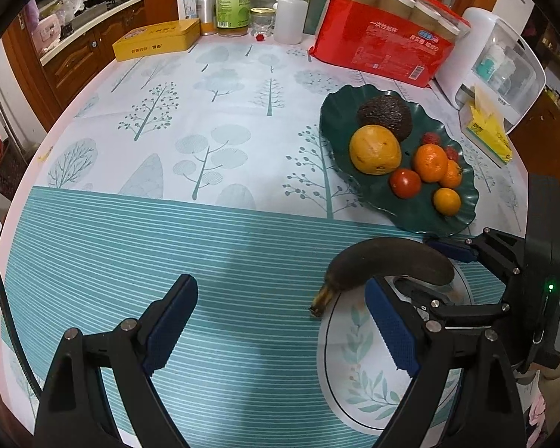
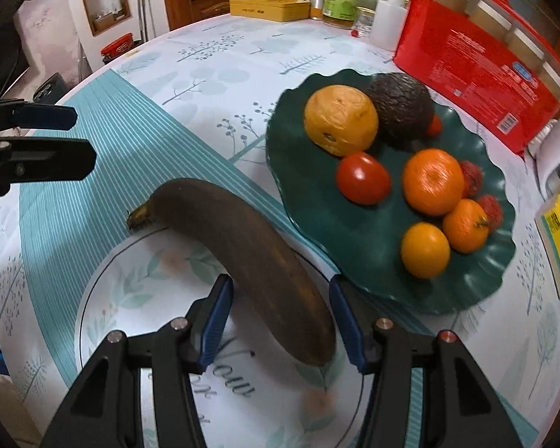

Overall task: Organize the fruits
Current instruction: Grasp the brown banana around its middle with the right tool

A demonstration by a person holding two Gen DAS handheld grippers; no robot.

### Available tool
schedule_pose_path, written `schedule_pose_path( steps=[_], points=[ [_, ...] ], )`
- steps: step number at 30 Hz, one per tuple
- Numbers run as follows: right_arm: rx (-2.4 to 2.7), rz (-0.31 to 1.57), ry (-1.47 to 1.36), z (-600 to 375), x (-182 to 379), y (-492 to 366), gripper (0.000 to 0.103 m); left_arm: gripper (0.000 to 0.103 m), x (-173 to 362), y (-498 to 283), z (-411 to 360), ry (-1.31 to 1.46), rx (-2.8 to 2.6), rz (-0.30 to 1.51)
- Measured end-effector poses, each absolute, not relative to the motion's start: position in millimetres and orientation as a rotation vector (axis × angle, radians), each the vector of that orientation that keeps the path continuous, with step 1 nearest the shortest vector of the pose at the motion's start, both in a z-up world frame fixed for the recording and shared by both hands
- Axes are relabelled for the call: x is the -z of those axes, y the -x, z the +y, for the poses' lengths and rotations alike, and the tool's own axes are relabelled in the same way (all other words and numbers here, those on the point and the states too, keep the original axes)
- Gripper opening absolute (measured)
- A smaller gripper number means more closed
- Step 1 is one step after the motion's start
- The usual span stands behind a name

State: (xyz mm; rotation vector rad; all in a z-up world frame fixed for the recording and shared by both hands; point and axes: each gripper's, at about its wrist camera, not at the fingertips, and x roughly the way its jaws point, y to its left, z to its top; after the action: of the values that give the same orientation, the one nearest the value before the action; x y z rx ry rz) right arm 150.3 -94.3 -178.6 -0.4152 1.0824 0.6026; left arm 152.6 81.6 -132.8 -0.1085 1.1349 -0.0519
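My right gripper (image 2: pixel 280 317) straddles the banana's (image 2: pixel 242 254) near end, jaws apart, its length running far-left; left gripper (image 1: pixel 280 324) gapes empty.

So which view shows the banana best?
The right wrist view: the whole dark banana lies unobstructed between that gripper's open fingers. The left wrist view shows only its stem and arch; the right gripper hides the rest.

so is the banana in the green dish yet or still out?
Out. The banana lies on the table, partly across the white leaf-print mat, beside the green dish. The right gripper straddles its end, pads not visibly touching.
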Motion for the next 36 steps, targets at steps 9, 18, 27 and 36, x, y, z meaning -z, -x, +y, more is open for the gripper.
schedule_pose_path(
  steps=[9, 18, 27, 36],
  points=[
    [-0.667, 1.056, 0.441, -80, 180, -155, 0.056, 0.091, 141, -160, 92, 0.13, 0.036, 1.153],
    [-0.727, 1.055, 0.443, -80, 176, -150, 0.052, 0.091, 145, -164, 92, 0.139, 0.039, 1.166],
    [-0.769, 1.033, 0.497, -68, 179, -150, 0.049, 0.091, 149, -164, 91, 0.136, 0.043, 1.176],
    [-0.745, 1.02, 0.429, -71, 175, -144, 0.037, 0.091, 143, -159, 95, 0.141, 0.028, 1.156]
  ],
)
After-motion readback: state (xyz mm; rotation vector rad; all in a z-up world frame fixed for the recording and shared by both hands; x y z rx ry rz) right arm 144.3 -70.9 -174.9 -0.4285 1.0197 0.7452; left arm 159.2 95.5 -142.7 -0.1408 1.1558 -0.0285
